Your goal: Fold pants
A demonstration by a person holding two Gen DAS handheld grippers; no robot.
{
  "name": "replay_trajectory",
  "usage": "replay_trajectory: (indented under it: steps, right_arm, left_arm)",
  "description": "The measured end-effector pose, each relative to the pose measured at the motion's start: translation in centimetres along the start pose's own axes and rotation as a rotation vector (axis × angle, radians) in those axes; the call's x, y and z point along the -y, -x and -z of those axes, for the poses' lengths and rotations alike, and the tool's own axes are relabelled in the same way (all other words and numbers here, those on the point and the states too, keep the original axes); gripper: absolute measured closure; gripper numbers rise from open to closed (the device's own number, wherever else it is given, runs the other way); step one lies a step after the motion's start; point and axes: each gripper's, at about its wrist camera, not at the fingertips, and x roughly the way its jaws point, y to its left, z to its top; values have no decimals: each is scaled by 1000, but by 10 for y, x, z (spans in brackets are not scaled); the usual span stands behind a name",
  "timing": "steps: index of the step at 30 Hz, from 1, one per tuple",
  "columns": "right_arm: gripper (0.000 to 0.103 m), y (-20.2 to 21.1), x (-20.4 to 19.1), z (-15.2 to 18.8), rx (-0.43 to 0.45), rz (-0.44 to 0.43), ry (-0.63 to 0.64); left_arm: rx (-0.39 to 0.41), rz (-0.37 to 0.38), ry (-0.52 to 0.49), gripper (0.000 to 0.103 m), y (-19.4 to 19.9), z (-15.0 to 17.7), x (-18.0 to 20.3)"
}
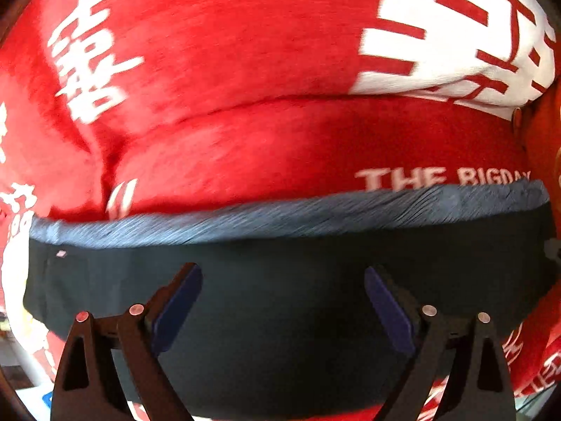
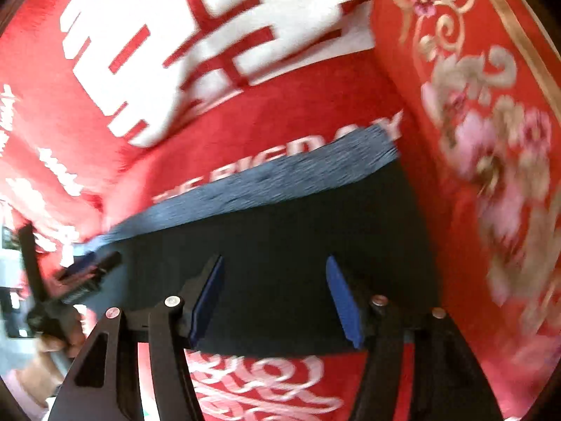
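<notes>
Lying folded on the red blanket (image 1: 245,52), the dark pants (image 1: 280,280) sit beneath the left gripper (image 1: 283,310) and right gripper (image 2: 275,298), both spread apart, gripping nothing.

Folded pants (image 1: 280,301): laid flat on a printed blanket (image 1: 228,52), waistband (image 1: 280,214) on the far side. Left gripper (image 1: 283,307) and right gripper (image 2: 274,298): both held above the pants, left one nearer their left end. Embroidered cushion (image 2: 491,140): set just beside the pants' right edge.
</notes>
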Motion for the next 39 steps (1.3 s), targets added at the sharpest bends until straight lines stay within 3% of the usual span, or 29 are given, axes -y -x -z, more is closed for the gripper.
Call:
replay_trajectory:
  steps: [7,13,19,24,35,36,38,39]
  right_arm:
    - [32,-21,-81,59,-41,-185,36]
    - [33,-94,-193,132,-209,-420,-14]
    - [40,-163,-272,177,-274,-483,-27]
    - [40,-182,-283,184,-254,-462,-70]
    - [45,-176,-270,174,-184,-482,-207]
    - [49,-179,-269,174,-194,-474,-215]
    - [66,-190,-270,174,-224,-459,-252]
    - [89,-199,-270,173,-252,-444,-287]
  left_arm:
    - [-10,-47,48,8,6,30,-92]
    - [-15,-116,56,8,-5,44,-187]
    - [-38,-223,47,8,-31,59,-285]
    - [-58,-193,109,8,-56,81,-332]
    - [-39,-112,117,7,-77,88,-354]
    - [-38,-112,116,7,-77,82,-355]
    - [-37,-111,121,7,-77,82,-355]
    - [-36,-112,119,7,-78,81,-356]
